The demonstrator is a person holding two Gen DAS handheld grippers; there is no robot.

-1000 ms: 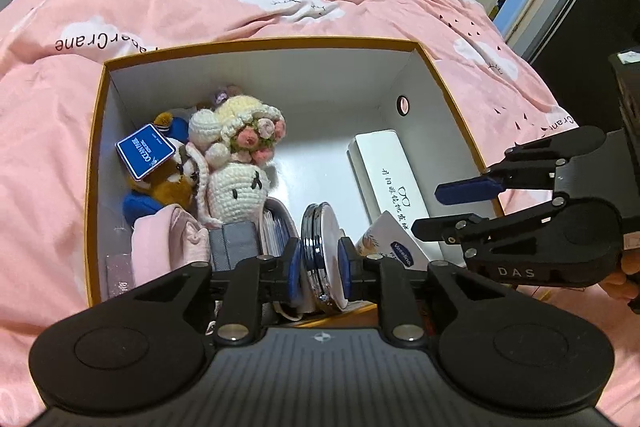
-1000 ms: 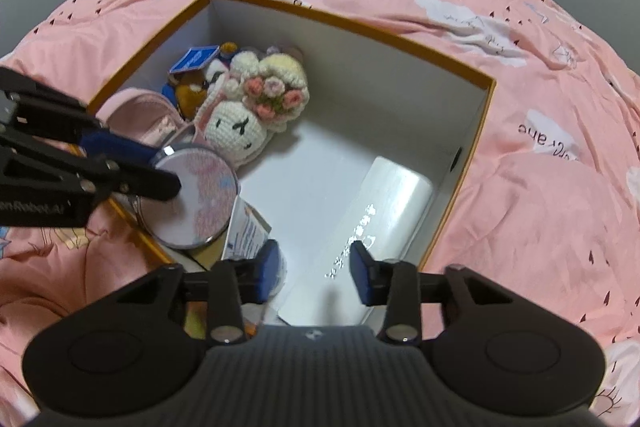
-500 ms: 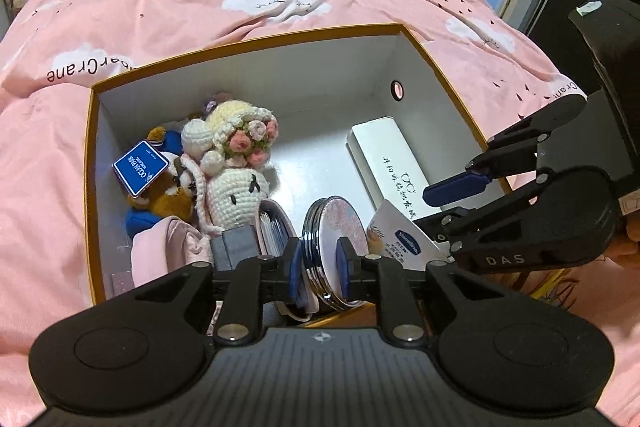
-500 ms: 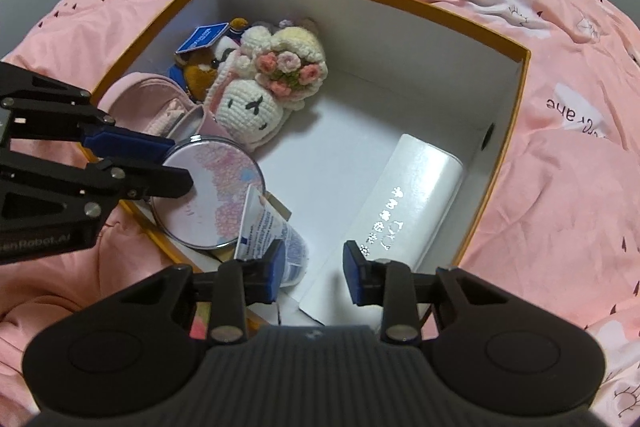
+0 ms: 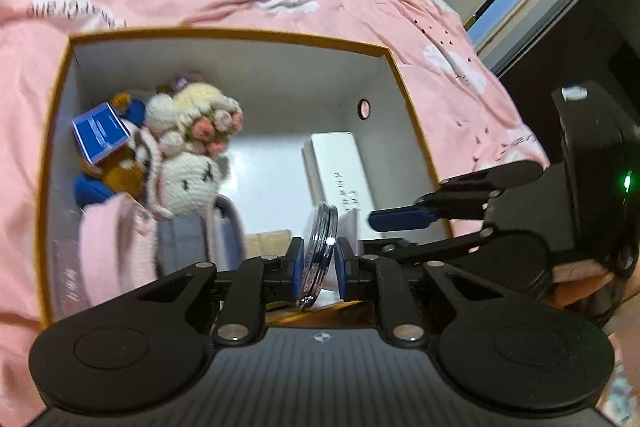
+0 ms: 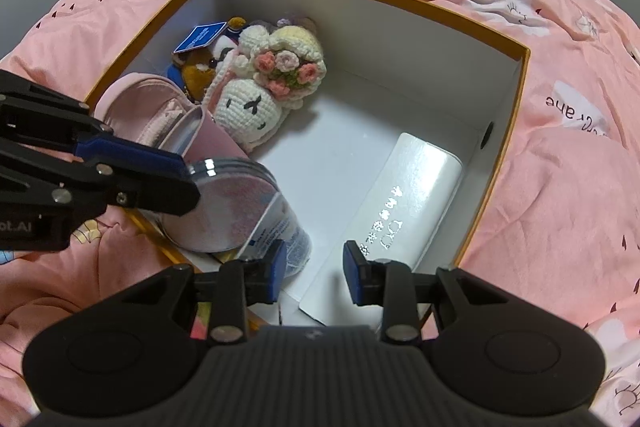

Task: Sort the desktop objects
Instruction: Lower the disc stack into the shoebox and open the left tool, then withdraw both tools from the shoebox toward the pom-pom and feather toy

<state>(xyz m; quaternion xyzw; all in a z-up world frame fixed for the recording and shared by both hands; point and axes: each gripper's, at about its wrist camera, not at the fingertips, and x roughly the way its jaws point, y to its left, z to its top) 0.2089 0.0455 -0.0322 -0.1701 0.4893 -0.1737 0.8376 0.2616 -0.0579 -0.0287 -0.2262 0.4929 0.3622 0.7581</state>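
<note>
My left gripper (image 5: 318, 263) is clamped on one round mirror (image 5: 319, 251), held on edge over the near rim of the box (image 6: 516, 115). My right gripper (image 6: 314, 269) hangs apart and empty above one white case (image 6: 404, 211). Inside the box are also one crochet doll (image 6: 256, 99), one pink pouch (image 6: 148, 111) and one tube (image 6: 290, 241).

Left gripper (image 5: 319, 262): matte black ribbed body, blue pads, silver pivot screws; right gripper (image 6: 315, 271) identical, green LED
</note>
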